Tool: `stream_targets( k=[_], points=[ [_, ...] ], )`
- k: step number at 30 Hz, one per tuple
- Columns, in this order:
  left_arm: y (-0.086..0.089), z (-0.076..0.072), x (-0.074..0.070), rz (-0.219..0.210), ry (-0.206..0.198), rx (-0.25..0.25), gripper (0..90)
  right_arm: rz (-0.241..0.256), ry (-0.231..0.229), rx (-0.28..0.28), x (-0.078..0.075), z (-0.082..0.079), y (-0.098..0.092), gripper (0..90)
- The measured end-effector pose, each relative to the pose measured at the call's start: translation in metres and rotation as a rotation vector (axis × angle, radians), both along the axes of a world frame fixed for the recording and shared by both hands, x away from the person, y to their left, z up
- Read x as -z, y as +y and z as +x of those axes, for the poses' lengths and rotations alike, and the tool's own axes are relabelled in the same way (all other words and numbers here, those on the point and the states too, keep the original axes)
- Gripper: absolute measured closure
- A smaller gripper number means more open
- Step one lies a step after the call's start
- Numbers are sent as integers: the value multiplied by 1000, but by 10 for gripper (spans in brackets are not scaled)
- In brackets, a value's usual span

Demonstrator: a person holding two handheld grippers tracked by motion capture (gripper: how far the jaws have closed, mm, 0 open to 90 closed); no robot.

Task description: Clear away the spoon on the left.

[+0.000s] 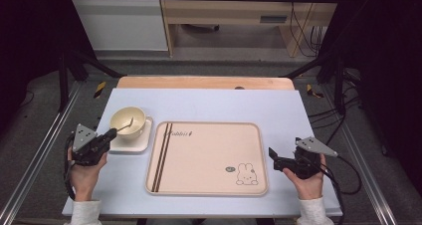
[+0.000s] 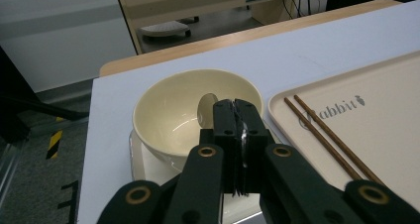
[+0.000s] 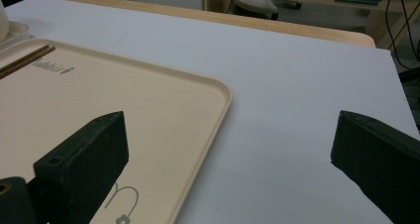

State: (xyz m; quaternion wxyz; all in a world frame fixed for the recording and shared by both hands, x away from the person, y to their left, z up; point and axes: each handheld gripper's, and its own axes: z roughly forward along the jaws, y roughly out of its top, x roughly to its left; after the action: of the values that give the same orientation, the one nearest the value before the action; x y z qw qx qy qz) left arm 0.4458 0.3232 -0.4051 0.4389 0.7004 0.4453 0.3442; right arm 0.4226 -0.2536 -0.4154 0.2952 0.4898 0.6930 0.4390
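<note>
While the left gripper (image 1: 110, 133) has its fingers (image 2: 225, 120) pinched shut on the handle of a spoon (image 1: 126, 126), the spoon's head rests inside the cream bowl (image 1: 128, 121) at the left of the high view, and that is where trouble could start. The handle is thin and held only at its end, so I judge it could twist or slip between the closed fingers if it is lifted quickly. A sideways pull could also drag against the bowl's rim and tip or slide the bowl on the small square plate (image 1: 140, 143) beneath it. The bowl sits just beside the left edge of the rabbit-print tray (image 1: 209, 158), where a pair of brown chopsticks (image 1: 162, 157) lies along the tray's left side; a careless swing of the spoon could knock them out of line.

The right gripper (image 1: 273, 157) hovers at the lower right of the high view, just off the tray's right edge, its fingers (image 3: 84, 162) spread wide and holding nothing.

A pale blue-white counter (image 1: 278, 110) carries everything; it looks smooth and matte, with a wooden edge showing along its far side in the upper middle of the frame. Beyond it are grey floor, a light wooden desk with dangling cables at the upper right, and black frame rails on both sides.
</note>
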Motion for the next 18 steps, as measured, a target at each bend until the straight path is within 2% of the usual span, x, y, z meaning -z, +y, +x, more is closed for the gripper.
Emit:
stream_targets(
  k=[18],
  points=[
    [-3,-19,-23,-3,-78,6,891,5,-4,1,-1,-1,-1,15]
  ],
)
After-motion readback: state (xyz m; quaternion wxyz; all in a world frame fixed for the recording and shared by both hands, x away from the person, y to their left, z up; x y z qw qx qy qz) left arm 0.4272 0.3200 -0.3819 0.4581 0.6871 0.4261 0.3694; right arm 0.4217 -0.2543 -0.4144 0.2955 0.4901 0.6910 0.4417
